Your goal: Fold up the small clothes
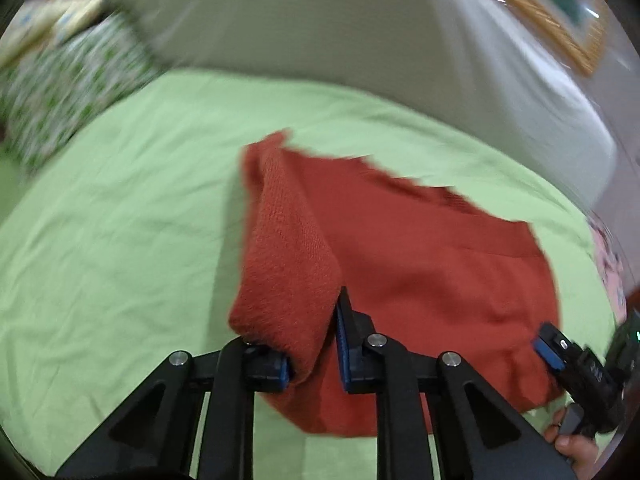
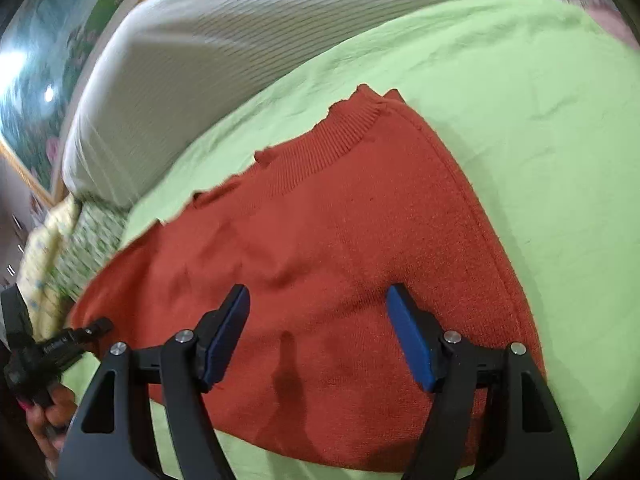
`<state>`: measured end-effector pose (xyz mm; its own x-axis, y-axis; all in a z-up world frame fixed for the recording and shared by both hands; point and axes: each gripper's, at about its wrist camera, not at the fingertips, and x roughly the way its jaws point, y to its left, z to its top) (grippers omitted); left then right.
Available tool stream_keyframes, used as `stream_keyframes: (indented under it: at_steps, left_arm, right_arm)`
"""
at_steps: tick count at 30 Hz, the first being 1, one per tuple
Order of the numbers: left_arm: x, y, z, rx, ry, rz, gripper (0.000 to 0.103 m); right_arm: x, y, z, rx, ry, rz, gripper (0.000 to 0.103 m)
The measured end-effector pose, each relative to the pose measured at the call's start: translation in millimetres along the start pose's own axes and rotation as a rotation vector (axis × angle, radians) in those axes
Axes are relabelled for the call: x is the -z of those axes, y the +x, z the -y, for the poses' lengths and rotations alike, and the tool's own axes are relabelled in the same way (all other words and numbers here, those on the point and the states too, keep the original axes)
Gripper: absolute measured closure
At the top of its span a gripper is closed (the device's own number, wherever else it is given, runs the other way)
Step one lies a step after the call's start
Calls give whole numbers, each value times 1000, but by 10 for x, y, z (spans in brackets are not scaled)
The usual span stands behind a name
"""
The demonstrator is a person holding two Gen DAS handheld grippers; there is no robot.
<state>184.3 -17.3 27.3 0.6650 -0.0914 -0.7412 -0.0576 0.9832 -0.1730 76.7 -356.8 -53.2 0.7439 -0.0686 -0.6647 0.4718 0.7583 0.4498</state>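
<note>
A rust-red knit sweater (image 1: 420,264) lies spread on a light green bed sheet (image 1: 100,240). My left gripper (image 1: 312,344) is shut on a fold of the sweater's left side, and that fold is raised and drapes over the left pad. In the right wrist view the sweater (image 2: 320,220) fills the middle, ribbed collar toward the back. My right gripper (image 2: 316,296) hovers open just above its near part, with nothing between the blue pads. The right gripper (image 1: 560,352) also shows at the sweater's right edge, and the left gripper (image 2: 92,330) at its left edge.
A white ribbed cushion (image 1: 320,40) runs along the back of the bed. A green floral pillow (image 1: 72,92) lies at the left and a pink patterned cloth (image 1: 608,256) at the right. A gold-framed picture (image 1: 540,12) hangs behind. A hand (image 2: 52,412) holds the left gripper's handle.
</note>
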Motion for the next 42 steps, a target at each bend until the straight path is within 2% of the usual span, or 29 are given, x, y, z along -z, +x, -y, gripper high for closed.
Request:
stream_keyframes:
  at_steps: [4, 5, 7, 9, 10, 12, 14, 15, 17, 18, 19, 20, 25, 29, 30, 31, 32, 33, 38, 39, 40, 42]
  left_arm:
    - [2, -111, 763, 112, 162, 62, 93]
    - [55, -147, 1041, 169, 223, 84, 93]
    - [181, -126, 1420, 255, 309, 69, 92]
    - [430, 78, 1831, 316, 421, -23, 90]
    - [518, 157, 1920, 331, 455, -62, 84]
    - [795, 353, 2054, 346, 526, -192, 83]
    - [906, 290, 1997, 341, 539, -174, 77]
    - [915, 237, 1932, 356, 529, -175, 66]
    - [853, 133, 1736, 399, 466, -193, 59]
    - [816, 82, 1634, 401, 439, -187, 49]
    - [772, 28, 1541, 375, 416, -166, 37]
    - [728, -16, 1435, 341, 388, -143, 34]
    - [388, -19, 857, 281, 224, -139, 28]
    - [248, 258, 495, 152, 121, -175, 28]
    - [240, 338, 430, 134, 98, -193, 28]
    - [271, 337, 329, 132, 83, -202, 28]
    - [272, 377, 244, 134, 63, -215, 28]
    - [271, 423, 201, 137, 45, -226, 27]
    - [294, 570, 196, 179, 28, -268, 23]
    - [303, 661, 251, 184, 38, -279, 23]
    - [313, 707, 322, 187, 48, -287, 23]
    - [289, 764, 463, 206, 75, -304, 26]
  right_arm:
    - [-111, -166, 424, -252, 268, 19, 30]
    - [-141, -222, 564, -334, 349, 32, 30]
    - [-172, -305, 771, -413, 442, 53, 30]
    - [-191, -357, 898, -395, 460, 57, 30]
    - [-187, -361, 931, -385, 460, 46, 30]
    - [-157, -370, 973, -404, 472, 40, 30]
    - [-153, -399, 935, -392, 447, 31, 30]
    - [-165, -424, 867, -368, 406, 25, 30]
    - [-181, -428, 754, -339, 344, 23, 30]
    - [-210, -411, 670, -325, 302, 15, 30]
    - [-251, -384, 569, -309, 251, 5, 30]
    - [-291, -355, 480, -292, 199, -5, 30]
    - [-513, -186, -30, -132, -84, -29, 30]
    - [-668, 11, -395, -83, -270, -46, 31]
    - [-684, 104, -463, -70, -311, -76, 34]
    - [-694, 191, -499, -37, -333, -105, 49]
    - [-706, 335, -532, 37, -358, -148, 64]
    - [-708, 418, -539, 66, -364, -171, 67]
    - [-608, 760, -536, 45, -375, -302, 69]
    - [-587, 772, -536, 46, -379, -305, 78]
    - [-594, 753, -531, 45, -371, -297, 95]
    - [-666, 584, -511, 27, -336, -246, 96]
